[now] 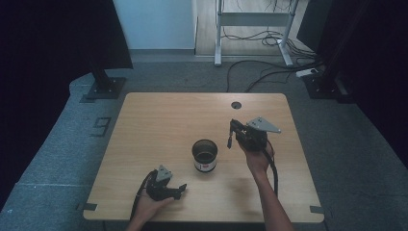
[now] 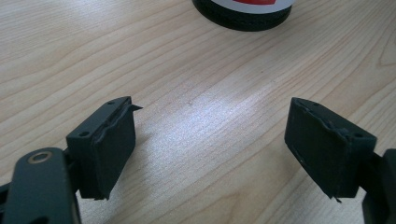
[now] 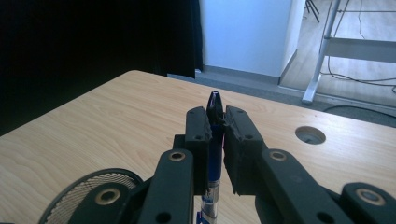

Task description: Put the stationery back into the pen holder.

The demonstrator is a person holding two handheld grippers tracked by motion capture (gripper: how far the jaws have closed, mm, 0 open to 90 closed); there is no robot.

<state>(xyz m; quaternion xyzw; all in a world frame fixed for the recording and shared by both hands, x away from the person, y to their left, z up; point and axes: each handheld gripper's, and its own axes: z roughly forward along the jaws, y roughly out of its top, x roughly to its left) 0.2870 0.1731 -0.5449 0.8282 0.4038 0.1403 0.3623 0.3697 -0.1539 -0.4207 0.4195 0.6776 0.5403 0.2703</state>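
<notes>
While both hands work over the wooden tabletop (image 1: 144, 125), the scene reads as follows.

Left gripper: the left gripper (image 1: 179, 188) lies low at the near edge of the tabletop, held by the person's left hand (image 1: 153, 206); in the left gripper view (image 2: 210, 149) its two black jaws stand wide apart with bare wood between them, grasping nothing.

Right gripper: the right gripper (image 1: 233, 131) is raised over the right half of the tabletop in the person's right hand (image 1: 259, 159), with a grey three-cornered plate (image 1: 263, 125) on top; in the right gripper view (image 3: 216, 128) its jaws are clenched on a pen.

Pen: the pen (image 3: 214, 154) has a dark blue barrel and a black rounded end that sticks up just past the jaw tips; the lower part of the barrel shows a lighter printed band. In the high view the pen (image 1: 230, 140) hangs down from the jaws, above the tabletop and just to the right of the cup.

Cup: a black mesh cup (image 1: 205, 155) stands upright near the middle of the tabletop, between the two grippers, with a white and red label on its side. Its base (image 2: 243, 14) shows at the top edge of the left gripper view, and its mesh rim (image 3: 88, 191) shows at the lower left of the right gripper view.

Cable hole: a round hole (image 1: 235, 105) sits in the far part of the tabletop, well apart from the cup.

Surroundings: grey carpet floor (image 1: 57, 144) lies around the tabletop, and cables (image 1: 269, 72) trail across it beyond the far edge.
</notes>
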